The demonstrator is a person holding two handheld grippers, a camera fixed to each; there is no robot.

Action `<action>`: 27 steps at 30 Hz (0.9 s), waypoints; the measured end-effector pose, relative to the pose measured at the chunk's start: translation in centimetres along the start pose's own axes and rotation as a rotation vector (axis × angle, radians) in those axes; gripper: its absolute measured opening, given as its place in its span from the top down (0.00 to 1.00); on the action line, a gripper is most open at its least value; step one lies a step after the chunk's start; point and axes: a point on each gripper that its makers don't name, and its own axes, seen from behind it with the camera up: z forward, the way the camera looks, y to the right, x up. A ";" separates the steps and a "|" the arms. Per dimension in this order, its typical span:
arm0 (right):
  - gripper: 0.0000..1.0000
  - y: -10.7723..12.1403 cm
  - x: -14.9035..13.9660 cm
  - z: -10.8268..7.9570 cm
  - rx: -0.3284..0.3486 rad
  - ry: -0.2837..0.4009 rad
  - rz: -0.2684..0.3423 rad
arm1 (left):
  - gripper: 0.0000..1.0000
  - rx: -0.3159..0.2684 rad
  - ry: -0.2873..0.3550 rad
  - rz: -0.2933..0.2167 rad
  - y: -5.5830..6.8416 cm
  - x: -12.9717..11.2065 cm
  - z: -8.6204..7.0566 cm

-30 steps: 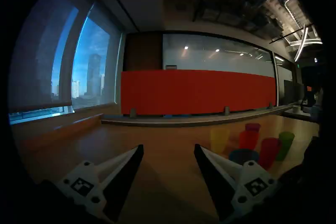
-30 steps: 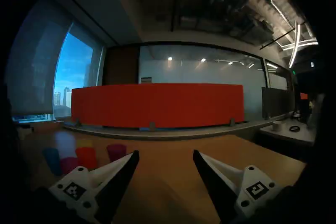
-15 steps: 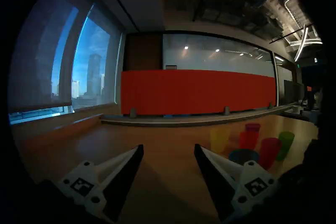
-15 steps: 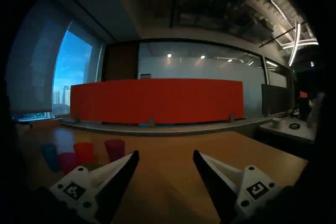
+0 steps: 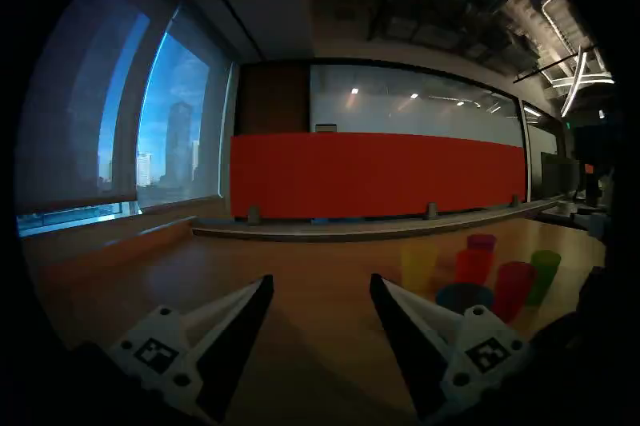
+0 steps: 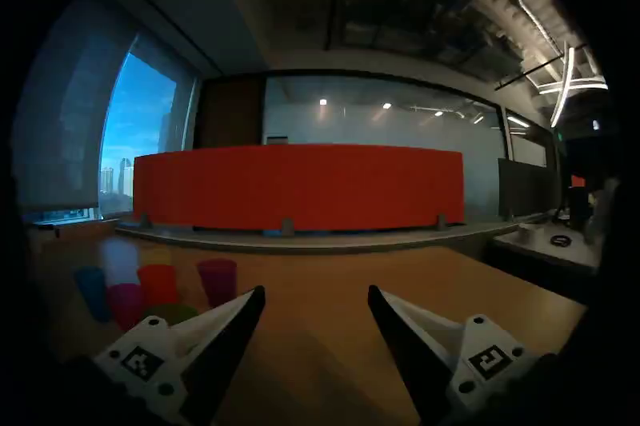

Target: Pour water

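Observation:
Several coloured plastic cups stand grouped on the wooden table. In the left gripper view they sit to the right: a yellow cup, an orange cup, a purple cup, a red cup, a green cup and a blue cup. My left gripper hovers open over bare table left of them. In the right gripper view the cups stand at lower left: a blue cup, a pink cup, an orange cup, a purple cup. My right gripper is open with nothing between its fingers.
A long red partition with a glass wall above it runs along the table's far edge. Large windows fill the left side. A side desk with small objects stands at the right.
The right gripper has risen or tilted slightly, so the cups and the partition sit higher and more of the cups shows. The left gripper has stayed still.

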 end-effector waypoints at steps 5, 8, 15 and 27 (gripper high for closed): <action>0.01 -0.1 0.0 0.0 0.004 0.000 0.000 | 0.11 0.000 0.000 0.000 0.0 0.0 0.0; 0.01 -0.1 0.0 -0.1 0.006 0.000 -0.001 | 0.11 0.000 0.000 0.000 0.0 0.0 0.0; 0.01 -0.1 0.0 -0.1 0.005 -0.001 -0.001 | 0.11 0.000 0.000 0.000 0.0 0.0 0.0; 0.01 0.0 -0.1 -0.1 0.000 -0.001 0.000 | 0.11 0.000 0.000 0.000 0.0 0.0 0.1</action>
